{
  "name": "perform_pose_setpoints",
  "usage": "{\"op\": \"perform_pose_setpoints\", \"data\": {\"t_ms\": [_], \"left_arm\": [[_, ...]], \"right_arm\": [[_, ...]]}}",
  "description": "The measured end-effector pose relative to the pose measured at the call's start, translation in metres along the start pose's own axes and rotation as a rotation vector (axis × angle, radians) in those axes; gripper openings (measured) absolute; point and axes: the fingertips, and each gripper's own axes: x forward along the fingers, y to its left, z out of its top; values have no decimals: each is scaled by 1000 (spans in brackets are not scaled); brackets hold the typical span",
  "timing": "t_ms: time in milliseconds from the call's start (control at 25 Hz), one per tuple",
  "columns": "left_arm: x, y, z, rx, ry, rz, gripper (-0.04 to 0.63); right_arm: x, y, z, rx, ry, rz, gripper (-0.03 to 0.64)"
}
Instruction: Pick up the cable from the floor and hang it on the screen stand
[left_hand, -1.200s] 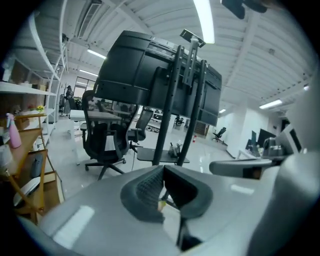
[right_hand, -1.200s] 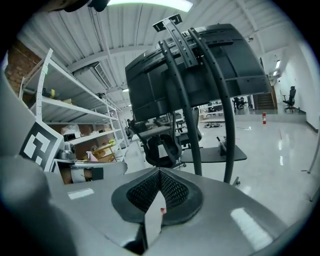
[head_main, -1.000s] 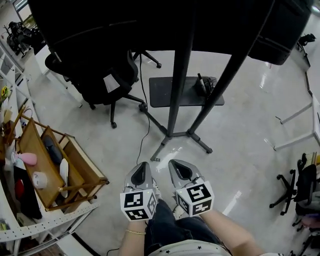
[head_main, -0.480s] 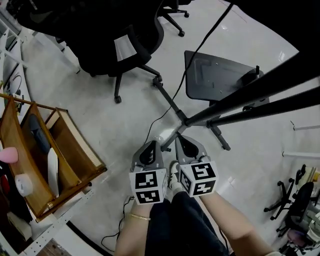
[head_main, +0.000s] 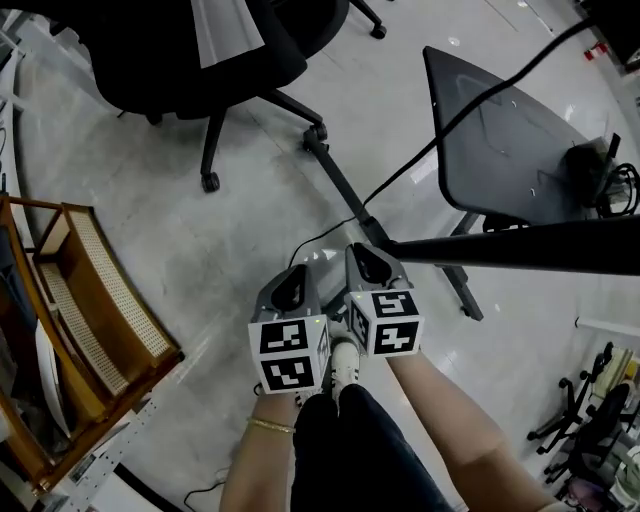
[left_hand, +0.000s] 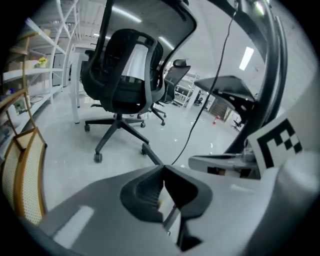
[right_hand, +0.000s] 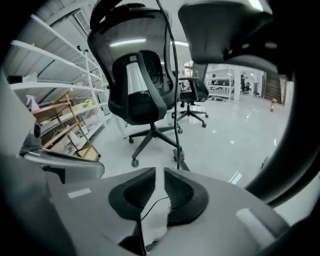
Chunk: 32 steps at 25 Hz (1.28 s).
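Left gripper (head_main: 293, 275) is pressed together, empty. Right gripper (head_main: 363, 252) beside it is opening, nothing between its jaws. The black cable (head_main: 470, 105) leads away toward 1 o'clock

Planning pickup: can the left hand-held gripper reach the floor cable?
Likely yes: cable lies on bare floor just ahead of the left hand-held gripper, nothing between; shut jaws must open first.

office chair (head_main: 235, 50) far left, wooden rack (head_main: 95, 300) near left, screen stand (head_main: 335, 178) legs centre on floor, cable (head_main: 470, 110) crossing base plate (head_main: 520, 170) far right
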Motion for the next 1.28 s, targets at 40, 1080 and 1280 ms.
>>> {"op": "perform_pose_setpoints", "data": {"t_ms": [40,1080,1280], "left_arm": [[16,3,-6,8,0,-3,8],[32,-15,-17,79,23,-47,8],[-63,-67,18,54,28,-96,8]], "right_arm": [[19,-5,-10,0,20,9,88],[17,0,-35,-31,-31,57,14],[-97,31,8,-68,-68,74,14]]}}
